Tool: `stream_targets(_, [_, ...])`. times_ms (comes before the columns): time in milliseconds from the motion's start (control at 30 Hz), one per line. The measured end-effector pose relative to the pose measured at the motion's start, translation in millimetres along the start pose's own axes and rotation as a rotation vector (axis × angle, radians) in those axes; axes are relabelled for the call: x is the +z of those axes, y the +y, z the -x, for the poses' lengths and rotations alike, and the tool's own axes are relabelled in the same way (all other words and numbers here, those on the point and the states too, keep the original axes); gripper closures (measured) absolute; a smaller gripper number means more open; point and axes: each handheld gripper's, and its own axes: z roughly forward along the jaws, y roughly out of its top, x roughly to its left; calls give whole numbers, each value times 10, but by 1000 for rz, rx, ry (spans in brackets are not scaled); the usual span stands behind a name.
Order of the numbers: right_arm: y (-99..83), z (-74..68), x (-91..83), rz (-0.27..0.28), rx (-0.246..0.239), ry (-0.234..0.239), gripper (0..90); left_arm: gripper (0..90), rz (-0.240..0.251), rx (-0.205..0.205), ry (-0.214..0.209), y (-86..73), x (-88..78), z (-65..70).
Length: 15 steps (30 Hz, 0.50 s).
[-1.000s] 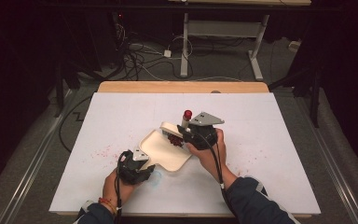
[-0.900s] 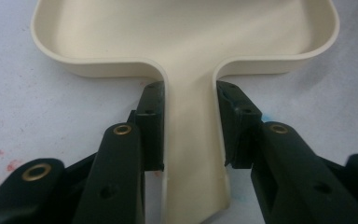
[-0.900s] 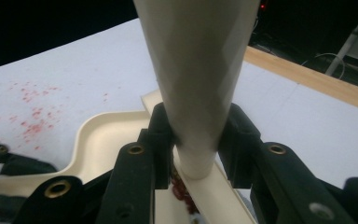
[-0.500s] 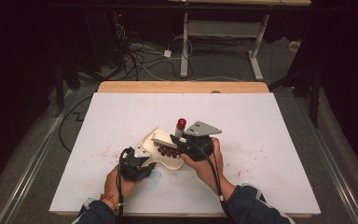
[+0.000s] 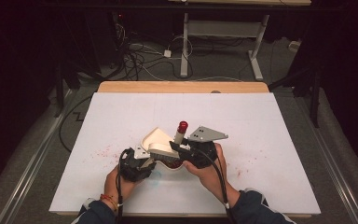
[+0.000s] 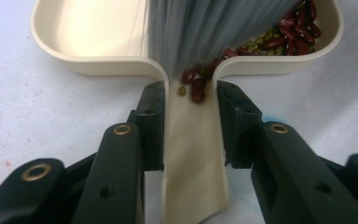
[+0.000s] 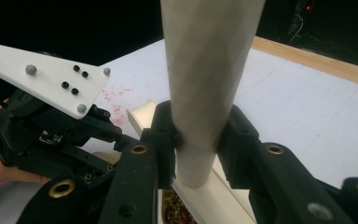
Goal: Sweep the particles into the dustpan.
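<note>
A cream dustpan (image 5: 154, 138) lies near the table's front. My left gripper (image 5: 137, 165) is shut on its flat handle (image 6: 191, 154), one jaw on each side. Red kidney beans and small green beans (image 6: 289, 37) are heaped in the pan's right corner, and a few (image 6: 193, 86) lie at the mouth of the handle. Grey brush bristles (image 6: 205, 28) stand in the pan. My right gripper (image 5: 186, 149) is shut on the brush's cream handle (image 7: 205, 70), whose red tip (image 5: 182, 126) points up. The brush head (image 5: 161, 150) rests across the pan.
The table is covered with a white sheet (image 5: 270, 140) with faint red specks (image 5: 102, 151) on the left. A wooden strip (image 5: 182, 87) runs along the far edge. Cables and desk legs lie on the floor beyond. My left gripper's body and white plate (image 7: 51, 84) sit close beside the brush.
The right gripper has carried the brush left and toward the person, across the pan toward its handle. The pan has shifted a little and looks tilted. The left gripper has stayed almost in place.
</note>
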Motion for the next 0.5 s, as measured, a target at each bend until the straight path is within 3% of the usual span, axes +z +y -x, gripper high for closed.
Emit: stream_targets(500, [137, 208, -239, 87, 41, -10, 705, 637, -12, 21, -9, -1, -11, -11])
